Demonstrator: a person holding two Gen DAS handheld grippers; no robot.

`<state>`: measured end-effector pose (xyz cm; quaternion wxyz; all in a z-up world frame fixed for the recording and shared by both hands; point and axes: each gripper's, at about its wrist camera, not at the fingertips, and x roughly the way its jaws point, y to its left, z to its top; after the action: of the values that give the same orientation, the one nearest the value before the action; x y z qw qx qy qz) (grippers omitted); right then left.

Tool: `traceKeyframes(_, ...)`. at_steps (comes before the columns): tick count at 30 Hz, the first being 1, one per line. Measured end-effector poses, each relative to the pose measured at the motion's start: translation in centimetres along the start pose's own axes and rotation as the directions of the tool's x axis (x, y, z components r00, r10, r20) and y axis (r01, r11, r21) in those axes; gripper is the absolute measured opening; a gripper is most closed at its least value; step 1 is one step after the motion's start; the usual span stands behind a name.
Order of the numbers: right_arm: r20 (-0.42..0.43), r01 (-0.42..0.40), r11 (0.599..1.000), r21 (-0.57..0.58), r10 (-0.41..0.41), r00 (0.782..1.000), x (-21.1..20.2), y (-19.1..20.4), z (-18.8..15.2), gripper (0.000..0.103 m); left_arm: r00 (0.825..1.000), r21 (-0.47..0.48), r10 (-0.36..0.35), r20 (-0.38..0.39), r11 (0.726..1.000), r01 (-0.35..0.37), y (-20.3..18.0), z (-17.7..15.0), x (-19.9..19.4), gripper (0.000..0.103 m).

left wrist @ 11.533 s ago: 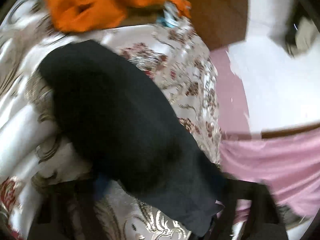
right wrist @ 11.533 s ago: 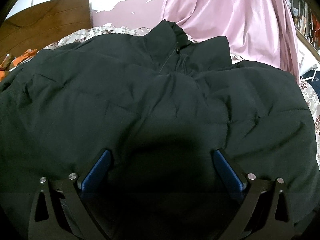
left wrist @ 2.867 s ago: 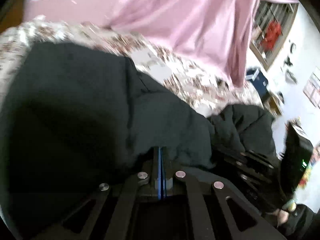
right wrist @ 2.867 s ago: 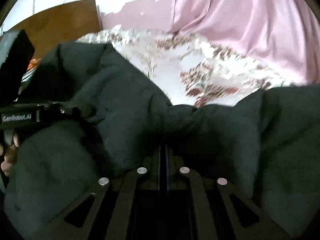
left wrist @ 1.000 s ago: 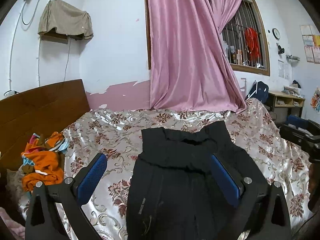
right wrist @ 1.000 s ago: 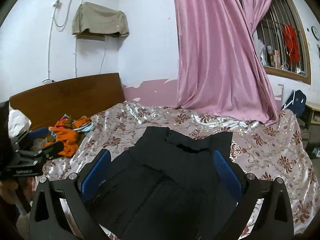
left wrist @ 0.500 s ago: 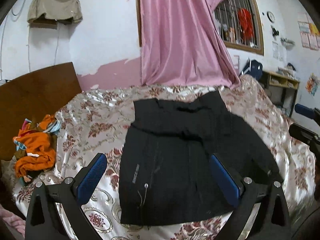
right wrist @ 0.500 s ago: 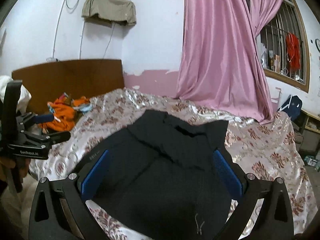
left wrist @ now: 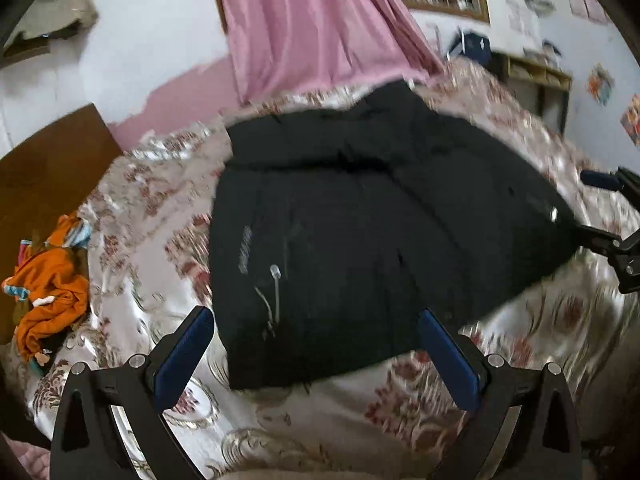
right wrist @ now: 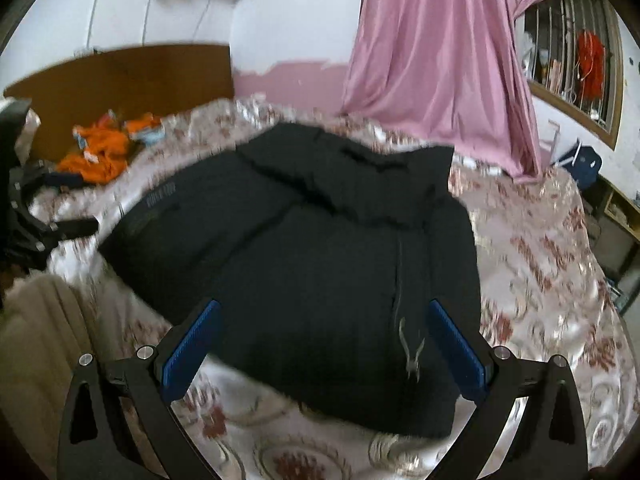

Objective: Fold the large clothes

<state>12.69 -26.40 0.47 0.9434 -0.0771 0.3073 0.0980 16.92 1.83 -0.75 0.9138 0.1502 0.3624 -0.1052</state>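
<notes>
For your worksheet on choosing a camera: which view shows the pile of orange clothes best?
The left wrist view: the orange clothes lie large at the bed's left edge, folds and a blue-striped piece visible. The right wrist view shows them smaller and farther off, near the wooden headboard, beyond the black jacket.

White wall point(right wrist: 288, 12) with peeling pink paint low down; pink curtain point(right wrist: 436, 56) upper right, barred window point(right wrist: 576, 64) beside (brown headboard point(right wrist: 120, 76) upper left).

one black jacket point(left wrist: 360, 232), two hand-held grippers point(left wrist: 316, 344)
</notes>
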Motion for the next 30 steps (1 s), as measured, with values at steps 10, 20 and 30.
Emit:
traceKeyframes(10, -0.185, 0.043, 0.996, -0.075, -0.057, 0.981, 3.1, 0.9, -4.0, 0.100, 0.959, 0.083, 0.023, -0.283, 0.997, 0.001, -2.5, -2.2, 5.8, 0.103)
traceKeyframes(20, -0.270, 0.101, 0.985, -0.140, -0.136, 0.953, 7.9, 2.1, -6.2, 0.101, 0.932, 0.189, 0.076, -0.354, 0.982, -0.008, -4.4, -2.5, 7.6, 0.103)
traceKeyframes(30, -0.176, 0.206, 0.948, -0.242, -0.251, 0.952, 8.3, 5.0, -5.8, 0.101, 0.918, 0.065, -0.003, -0.396, 0.997, 0.031, -2.3, -2.4, 8.7, 0.103)
